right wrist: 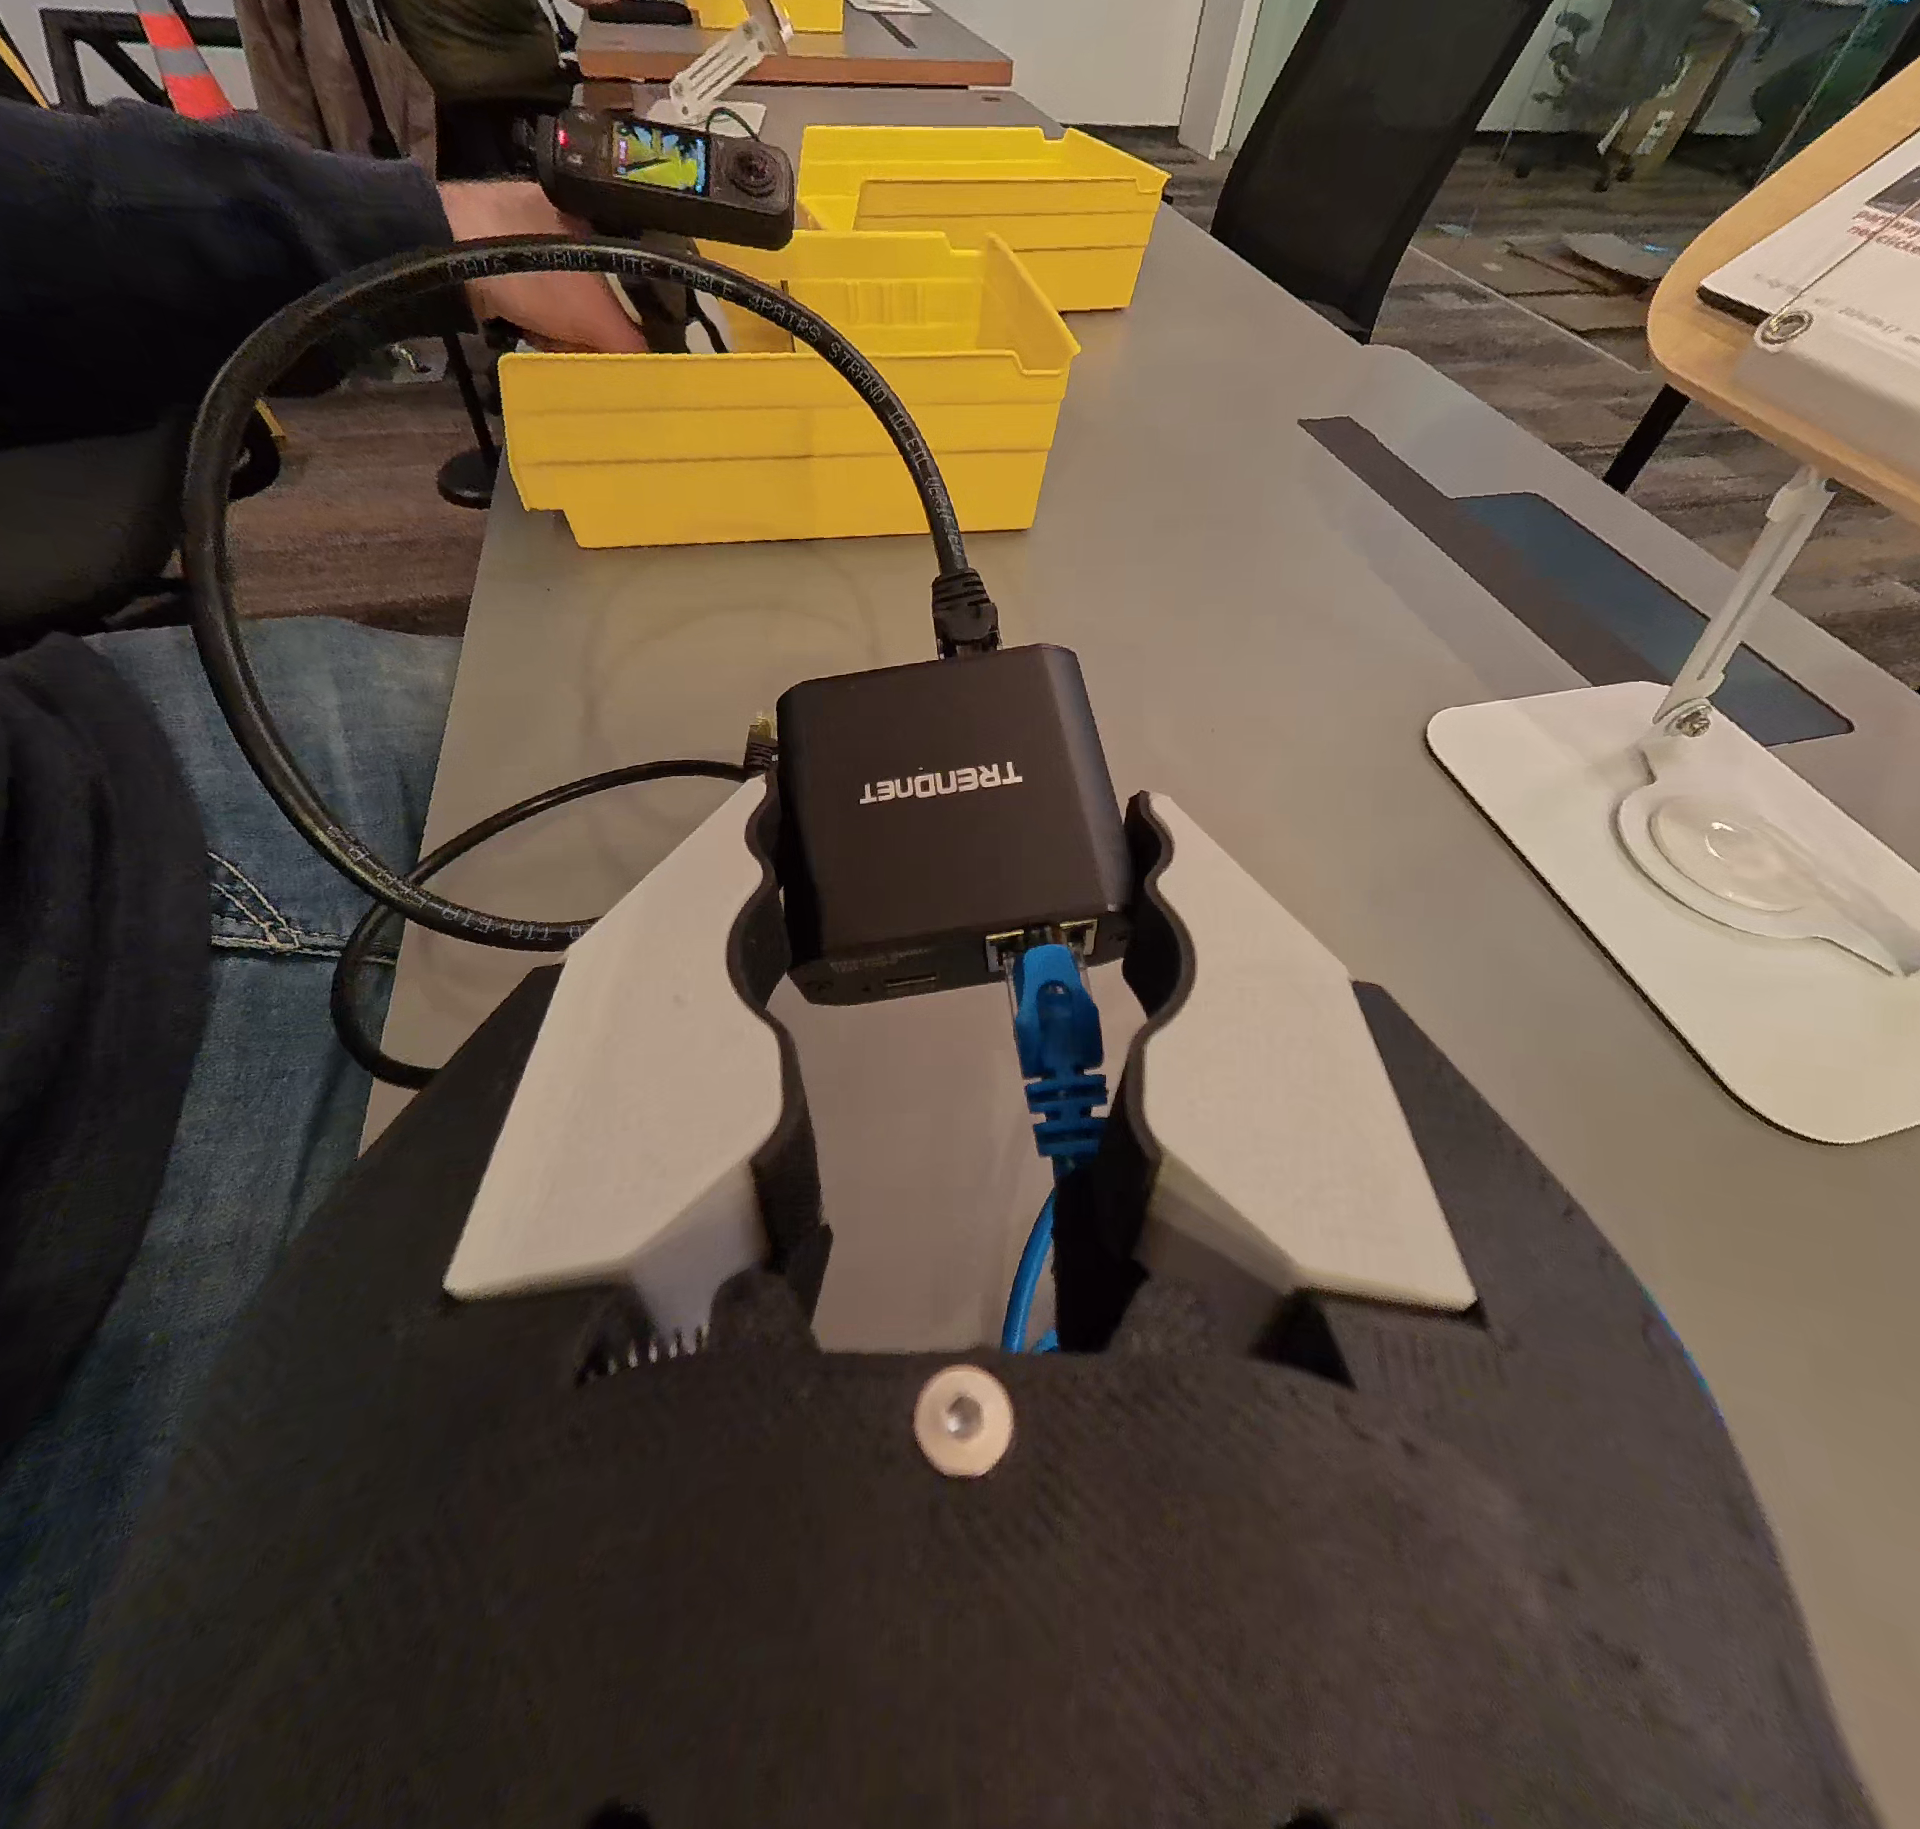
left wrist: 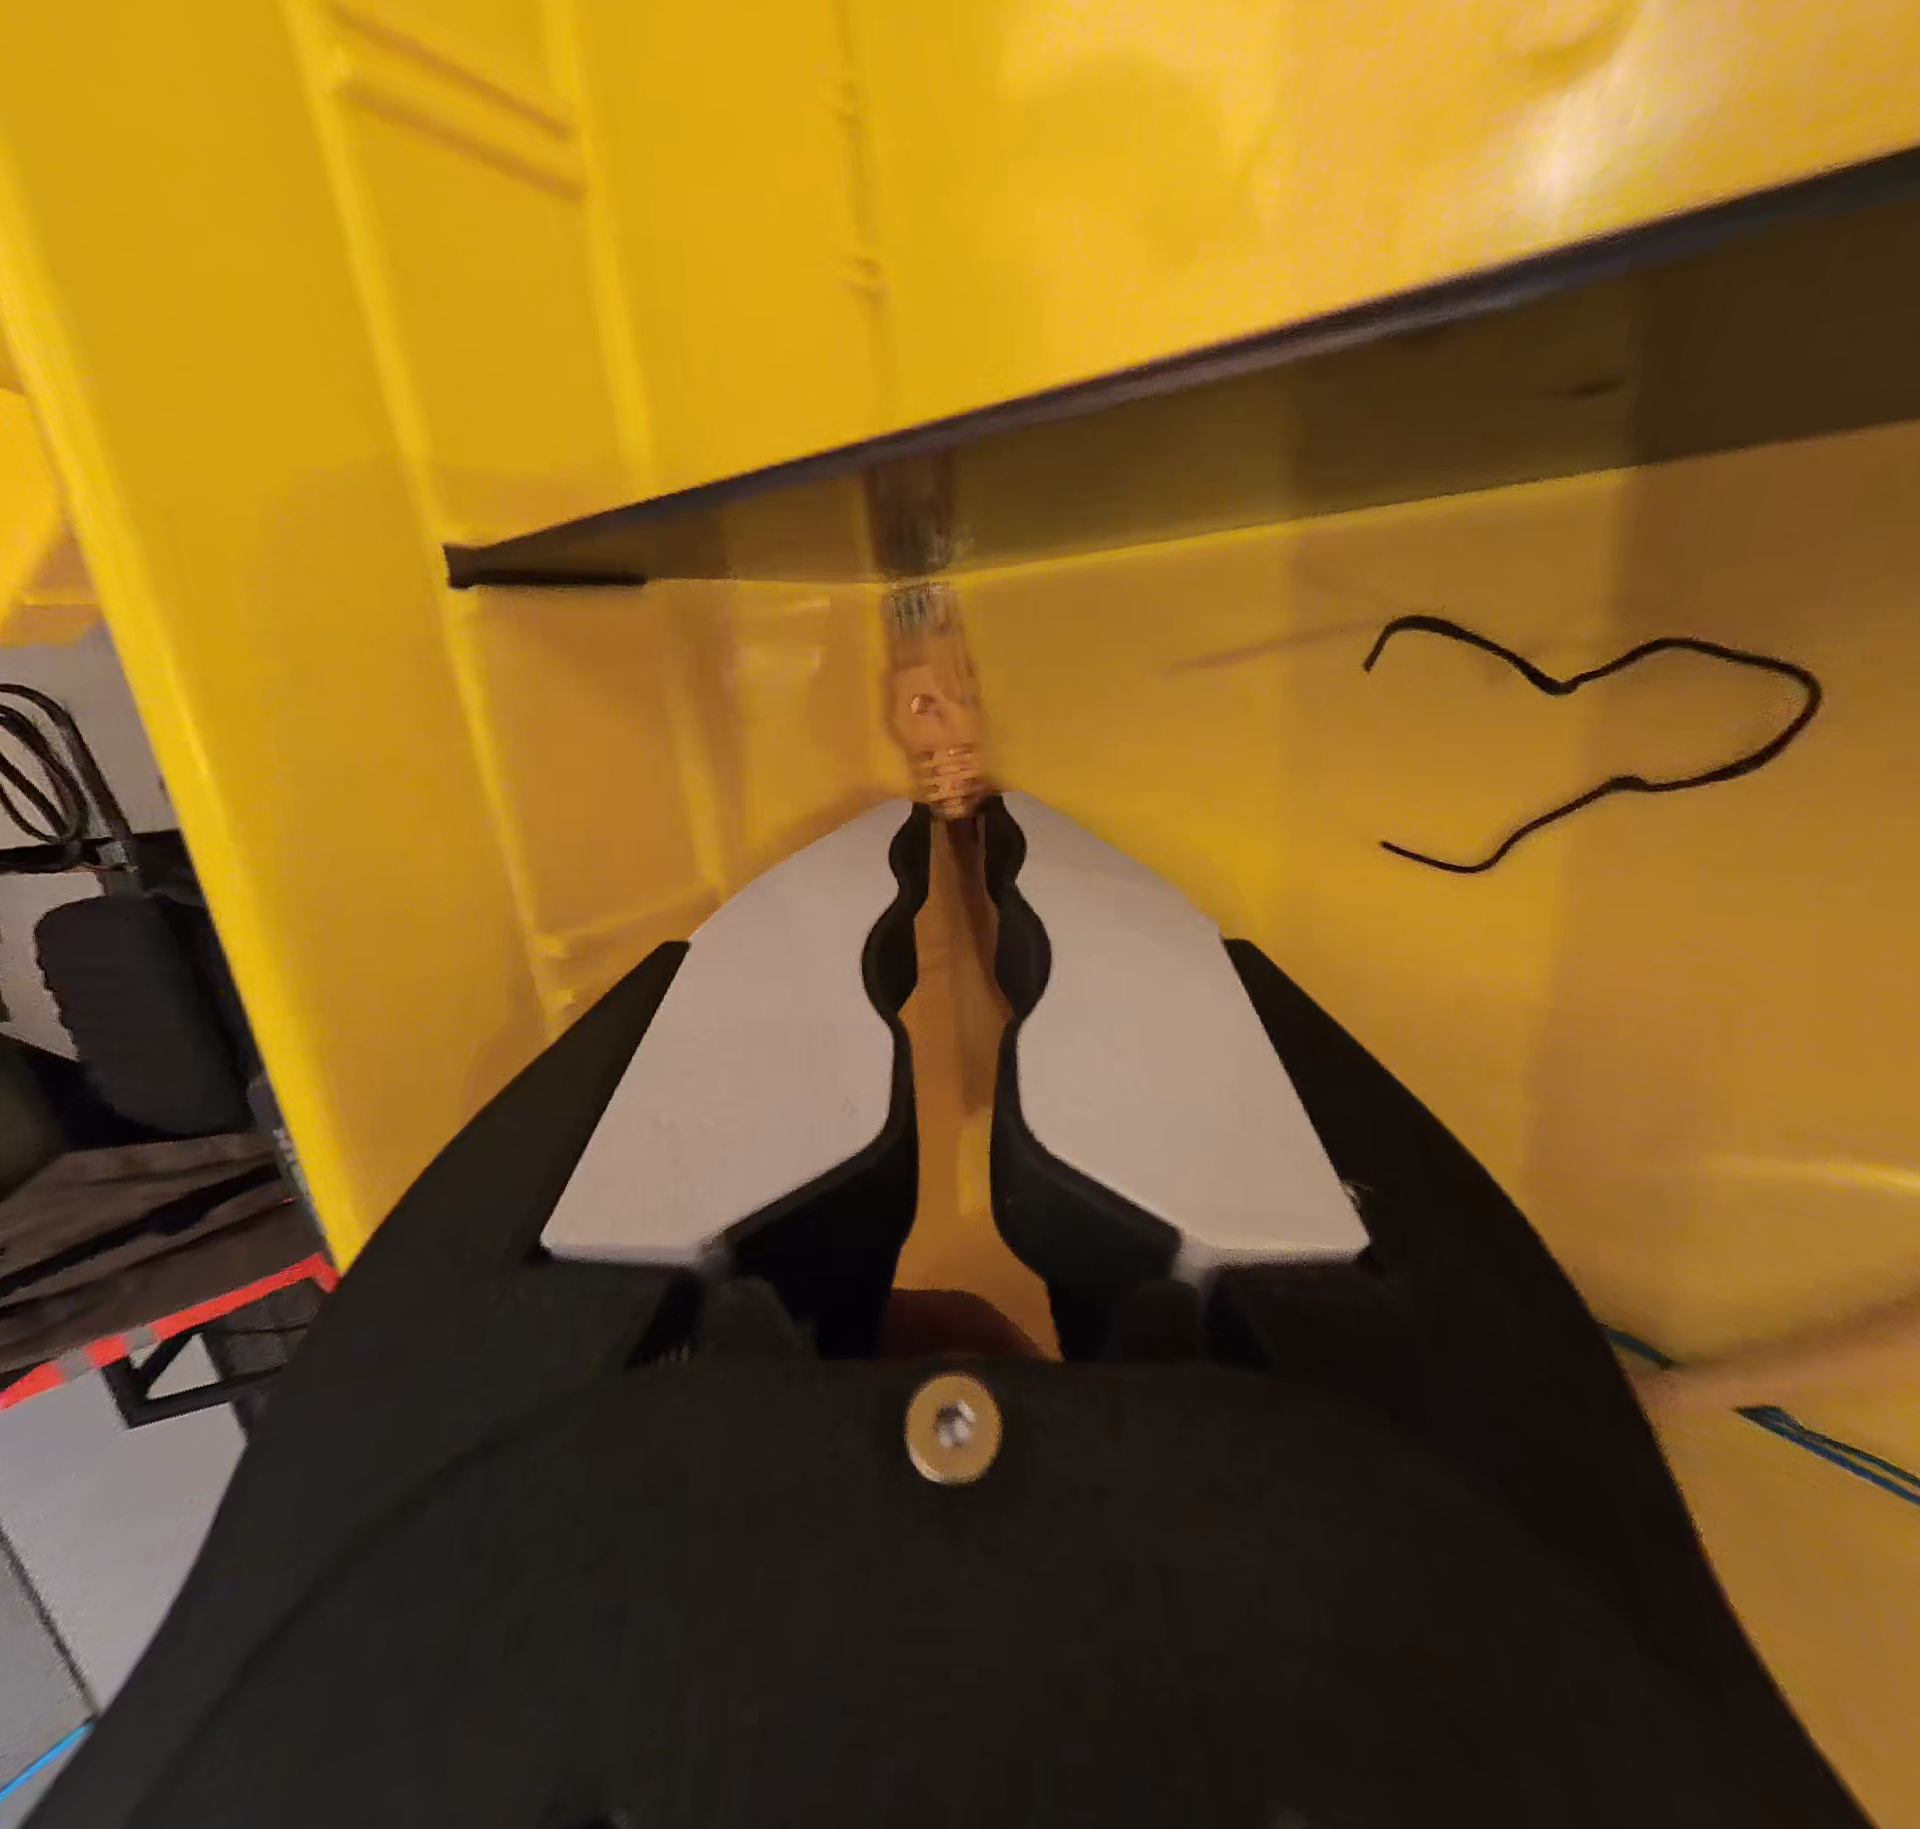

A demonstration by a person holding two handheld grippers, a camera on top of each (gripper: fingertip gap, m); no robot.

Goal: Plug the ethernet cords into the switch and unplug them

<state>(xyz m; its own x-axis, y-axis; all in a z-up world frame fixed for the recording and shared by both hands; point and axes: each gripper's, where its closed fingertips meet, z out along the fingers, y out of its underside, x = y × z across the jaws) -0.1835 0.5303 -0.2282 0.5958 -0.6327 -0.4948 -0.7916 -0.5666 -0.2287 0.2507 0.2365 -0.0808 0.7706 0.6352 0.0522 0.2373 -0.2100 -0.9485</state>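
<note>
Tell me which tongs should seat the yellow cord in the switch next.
Probably left: the left tongs already pinch the yellow cord inside a yellow bin; the right tongs flank the switch, steadying it.

Black hand-held gripper (right wrist: 951,906), grey finger (right wrist: 644,1031) plates, silver screw (right wrist: 962,1419); navy sleeve (right wrist: 177,252), jeans (right wrist: 260,948).

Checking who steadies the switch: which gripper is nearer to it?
Right. The right gripper straddles the switch, fingers against its sides. The left gripper is inside a yellow bin, holding a cord's plug; no switch there.
</note>
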